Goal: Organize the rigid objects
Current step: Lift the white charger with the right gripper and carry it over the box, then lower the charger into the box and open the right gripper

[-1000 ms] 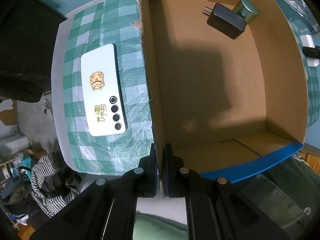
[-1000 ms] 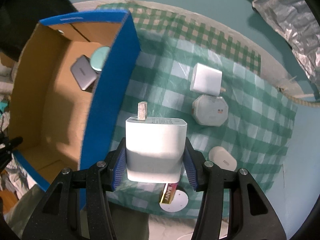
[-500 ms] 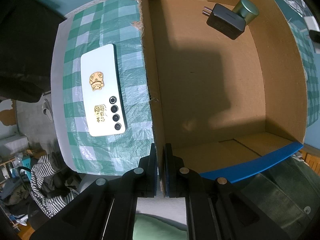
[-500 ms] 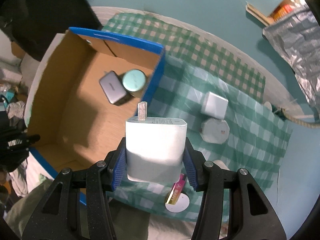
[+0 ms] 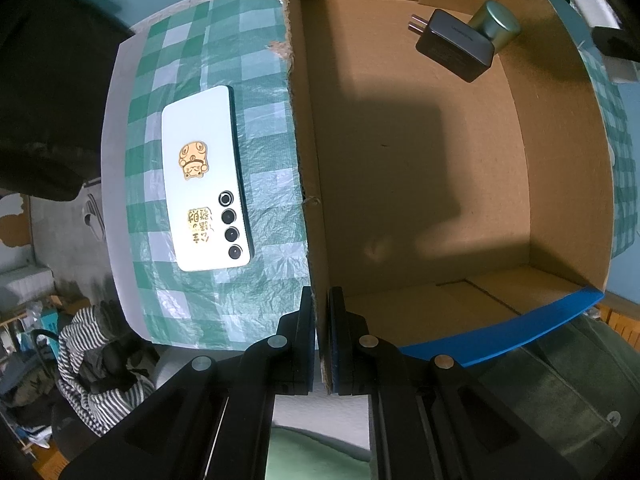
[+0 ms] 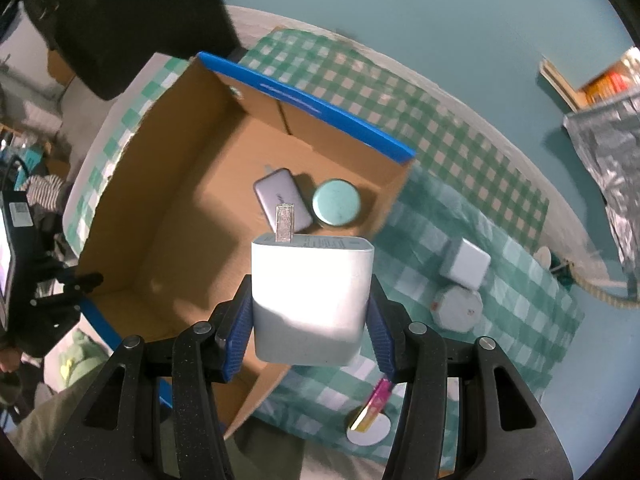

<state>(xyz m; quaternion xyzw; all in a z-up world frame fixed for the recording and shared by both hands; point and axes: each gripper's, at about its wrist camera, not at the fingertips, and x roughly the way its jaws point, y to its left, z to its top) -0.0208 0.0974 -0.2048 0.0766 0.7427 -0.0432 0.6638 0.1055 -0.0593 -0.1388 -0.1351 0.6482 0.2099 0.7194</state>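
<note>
A white wall charger [image 6: 310, 300] hangs in the right gripper [image 6: 310, 320], whose blue-padded jaws are clamped on its two flat sides, prongs pointing away from the camera. It hovers above the open cardboard box [image 6: 168, 216], over the box's near right corner. The box sits on a table covered with a green-and-white checked cloth [image 6: 440, 128]. Inside the box, in its far right corner, a grey charger [image 6: 282, 200] lies touching a round teal tin [image 6: 336, 202]. The left gripper [image 5: 322, 344] has its jaws together, pinching the torn left wall of the box near its front corner, seemingly to steady it. Outside that wall, a white smartphone [image 5: 204, 178] with gold stickers lies face down on the cloth. On the cloth to the right of the box rest a white cube adapter [image 6: 464, 266], an octagonal white case [image 6: 456, 308] just beside it, and near the table's front edge a round white disc [image 6: 368, 432] with a pink-and-gold item on it. The held charger looks rigid, light and smooth-shelled, so it could slide between the pads; the broad flat sides, as gripped here, seem the soundest hold, clear of the metal prongs. It should tolerate a short drop.
</note>
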